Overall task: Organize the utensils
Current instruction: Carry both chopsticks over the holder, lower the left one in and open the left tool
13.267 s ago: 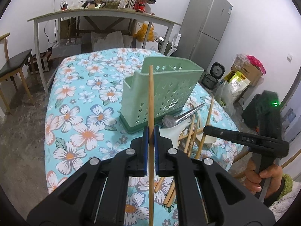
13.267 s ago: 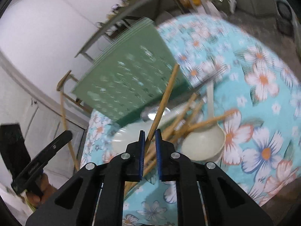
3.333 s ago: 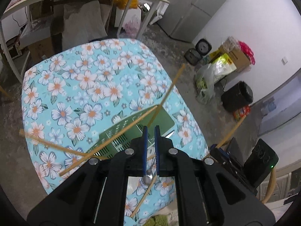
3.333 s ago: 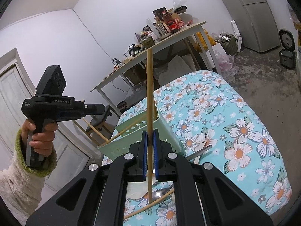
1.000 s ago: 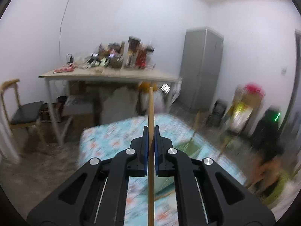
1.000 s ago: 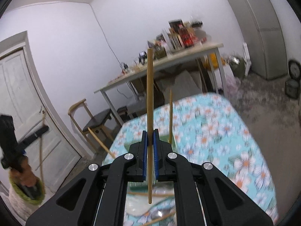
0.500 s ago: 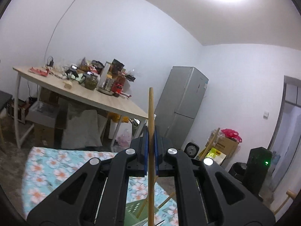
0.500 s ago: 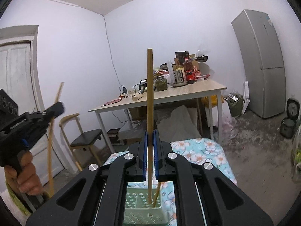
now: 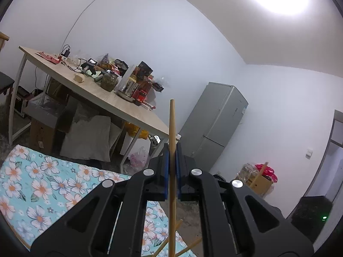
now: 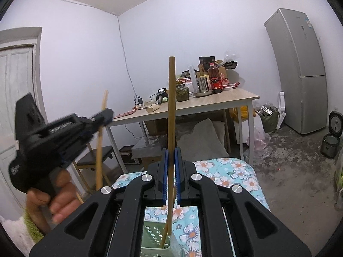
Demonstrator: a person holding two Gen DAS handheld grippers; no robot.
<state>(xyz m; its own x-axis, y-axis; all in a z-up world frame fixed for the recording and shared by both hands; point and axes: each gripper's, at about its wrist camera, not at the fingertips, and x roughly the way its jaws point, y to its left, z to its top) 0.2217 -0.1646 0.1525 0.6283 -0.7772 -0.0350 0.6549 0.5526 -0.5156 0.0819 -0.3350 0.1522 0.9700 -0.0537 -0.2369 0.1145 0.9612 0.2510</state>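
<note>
Wooden chopstick (image 10: 171, 107) pinched in right gripper (image 10: 171, 171).

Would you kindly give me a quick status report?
Both grippers shut, each on a chopstick: left, right. Right chopstick upright above green holder. Nothing blocking.

Two wooden chopsticks, each clamped upright. Left chopstick (image 9: 172, 150) – plain light wood, vertical, blunt end up. Right chopstick (image 10: 171, 132) – same type, its lower tip over the green perforated utensil holder (image 10: 154, 233) (star cut-outs), which already contains another chopstick (image 10: 164, 235), leaning.
</note>
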